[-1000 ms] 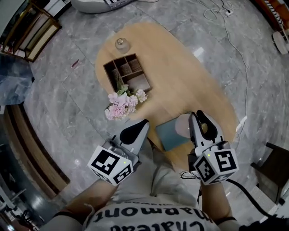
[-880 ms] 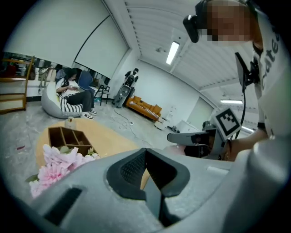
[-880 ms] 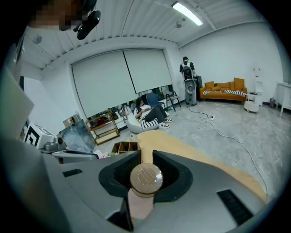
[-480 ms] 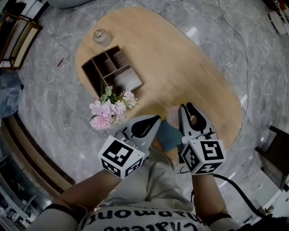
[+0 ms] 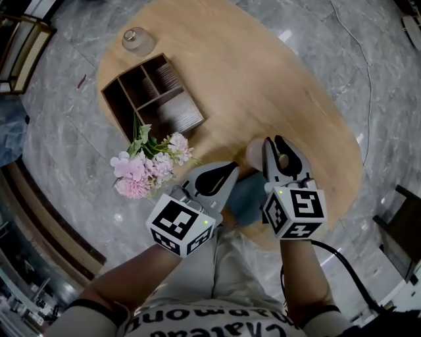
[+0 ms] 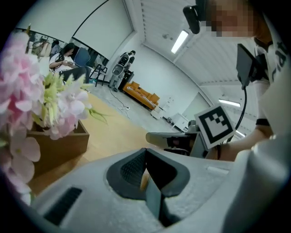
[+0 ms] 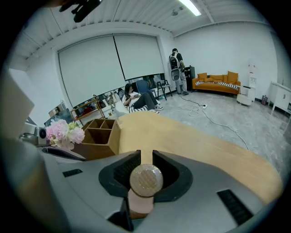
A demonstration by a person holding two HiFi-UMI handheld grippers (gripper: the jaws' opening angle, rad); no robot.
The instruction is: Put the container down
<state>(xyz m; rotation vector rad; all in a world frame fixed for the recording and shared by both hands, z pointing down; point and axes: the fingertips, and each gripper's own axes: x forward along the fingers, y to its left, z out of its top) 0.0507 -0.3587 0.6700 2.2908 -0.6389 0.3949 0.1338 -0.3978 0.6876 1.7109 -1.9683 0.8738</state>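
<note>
Container (image 7: pixel 145 182) tight between the right gripper's (image 7: pixel 146 158) fingers (image 7: pixel 125 169), just behind their tips; left gripper's (image 6: pixel 145 152) fingers (image 6: pixel 128 170) together.

Grey marble floor (image 5: pixel 66 128), orange sofa (image 7: pixel 217 84) (far off), ceiling striplight (image 7: pixel 188 6).

Grey left tool (image 5: pixel 230 167) and right tool (image 5: pixel 275 140) carry black-white marker cubes (image 5: pixel 179 227) (image 5: pixel 296 212).

Much of cork-topped container (image 5: pixel 253 155) and teal object (image 5: pixel 247 197) behind left gripper (image 5: pixel 231 169) and right gripper (image 5: pixel 275 141)
</note>
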